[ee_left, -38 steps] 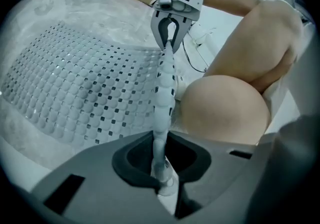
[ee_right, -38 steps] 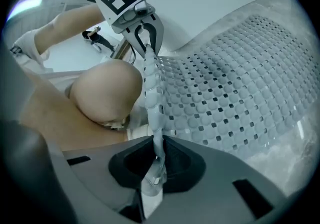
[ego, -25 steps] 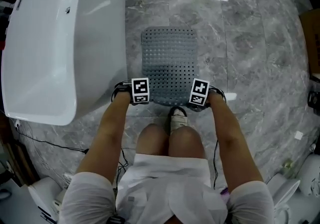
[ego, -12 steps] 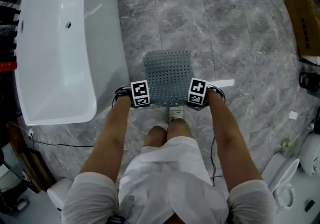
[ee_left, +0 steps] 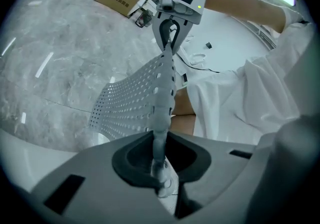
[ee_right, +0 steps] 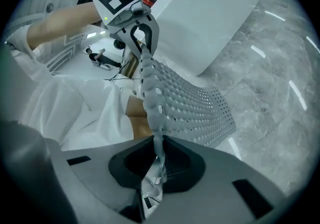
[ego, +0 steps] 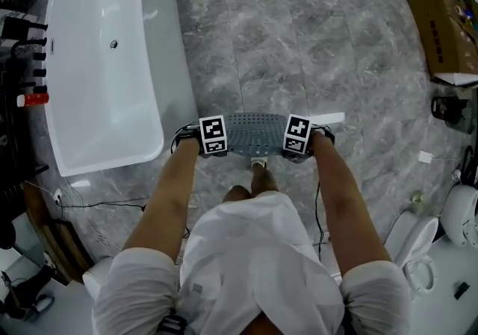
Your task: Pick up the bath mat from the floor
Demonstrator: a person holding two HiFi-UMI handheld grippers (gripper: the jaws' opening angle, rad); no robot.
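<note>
The grey perforated bath mat [ego: 254,131] hangs off the floor, stretched between my two grippers in the head view. My left gripper [ego: 213,138] is shut on the mat's near left corner. My right gripper [ego: 298,137] is shut on its near right corner. In the left gripper view the mat's edge [ee_left: 161,99] runs from my own jaws [ee_left: 159,168] up to the right gripper [ee_left: 170,33]. The right gripper view shows the mat [ee_right: 192,102] sagging away from my jaws [ee_right: 157,163], with the left gripper [ee_right: 138,33] at its far end.
A white bathtub [ego: 97,65] stands at the left on the grey marble floor [ego: 299,50]. At the far right sits a cardboard box [ego: 444,27]. A toilet [ego: 418,251] is at the lower right. The person's shoe [ego: 258,166] is under the mat. Cables [ego: 97,203] trail at the left.
The mat lay flat on the floor a second ago; both grippers have raised it and it now hangs between them. The person has risen, so the floor looks farther away.
</note>
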